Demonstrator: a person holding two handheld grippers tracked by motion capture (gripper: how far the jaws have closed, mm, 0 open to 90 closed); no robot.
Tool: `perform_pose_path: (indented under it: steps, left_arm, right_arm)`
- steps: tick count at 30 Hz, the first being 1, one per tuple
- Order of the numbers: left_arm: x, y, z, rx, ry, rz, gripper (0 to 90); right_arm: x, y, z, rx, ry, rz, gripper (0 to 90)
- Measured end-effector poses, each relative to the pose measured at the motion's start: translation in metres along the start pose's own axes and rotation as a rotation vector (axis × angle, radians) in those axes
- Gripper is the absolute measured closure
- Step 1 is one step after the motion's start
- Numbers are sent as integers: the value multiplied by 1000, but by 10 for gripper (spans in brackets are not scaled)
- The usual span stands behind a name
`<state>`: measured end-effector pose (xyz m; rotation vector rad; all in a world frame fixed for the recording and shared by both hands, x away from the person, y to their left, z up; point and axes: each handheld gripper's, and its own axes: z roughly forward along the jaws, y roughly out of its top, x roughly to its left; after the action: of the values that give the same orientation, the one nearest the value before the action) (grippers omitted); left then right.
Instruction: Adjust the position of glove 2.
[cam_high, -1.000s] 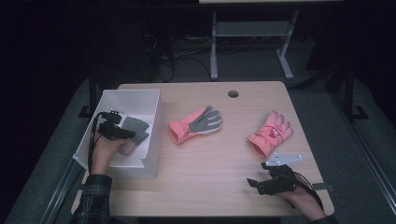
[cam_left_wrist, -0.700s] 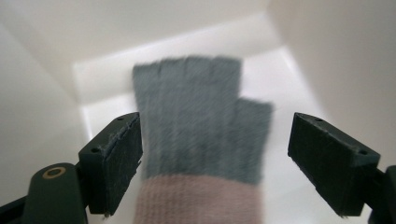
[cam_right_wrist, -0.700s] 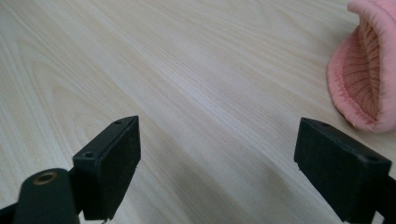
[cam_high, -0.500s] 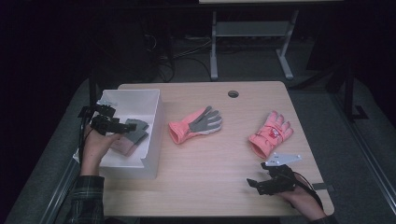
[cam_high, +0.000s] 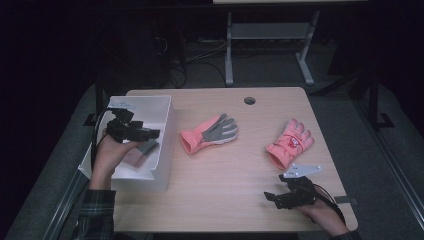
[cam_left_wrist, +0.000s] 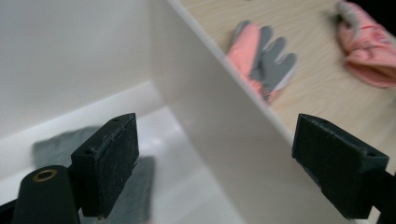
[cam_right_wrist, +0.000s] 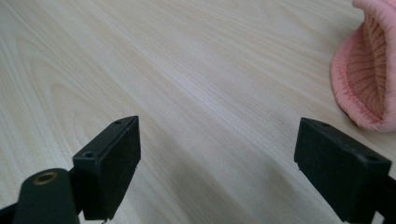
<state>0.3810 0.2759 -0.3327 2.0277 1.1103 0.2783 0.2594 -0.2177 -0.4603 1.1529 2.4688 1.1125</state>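
Note:
A grey-and-pink glove (cam_high: 144, 151) lies inside the white bin (cam_high: 165, 125). It shows as a grey patch (cam_left_wrist: 56, 145) in the left gripper view. Above it hangs my left gripper (cam_high: 152, 134). Its jaws have just been opening and are open with nothing between them, and they straddle the bin's wall (cam_left_wrist: 219, 116). A pink glove with a grey palm (cam_high: 210, 134) lies mid-table. A second pink glove (cam_high: 290, 144) lies to the right. My right gripper (cam_high: 272, 196) rests open near the front edge, with that glove's cuff (cam_right_wrist: 366, 79) just beyond its right jaw.
The wooden table (cam_high: 235, 175) has a round cable hole (cam_high: 249, 100) at its back edge. The bin takes up the table's left end. A metal frame (cam_high: 270, 35) stands on the dark floor behind the table.
My left gripper has risen out of the bin and its jaws have spread, leaving the grey-and-pink glove lying inside. The right gripper has not moved.

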Motion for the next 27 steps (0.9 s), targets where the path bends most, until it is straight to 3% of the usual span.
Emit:
perform_pose_path:
  steps: [6, 13, 20, 27]
  left_arm:
    - [-28, 16, 6, -26, -78, 38, 147]
    - [-58, 31, 20, -22, -124, 91, 152]
    - [-88, 46, 41, -10, -158, 137, 253]
    - [-111, 57, 63, 2, -161, 190, 405]
  right_arm:
    - [0, 0, 0, 3, -2, -3, 142]
    - [2, 0, 1, 6, 1, 2, 142]
    - [1, 0, 0, 3, 2, 7, 142]
    - [1, 0, -1, 1, 3, -4, 142]
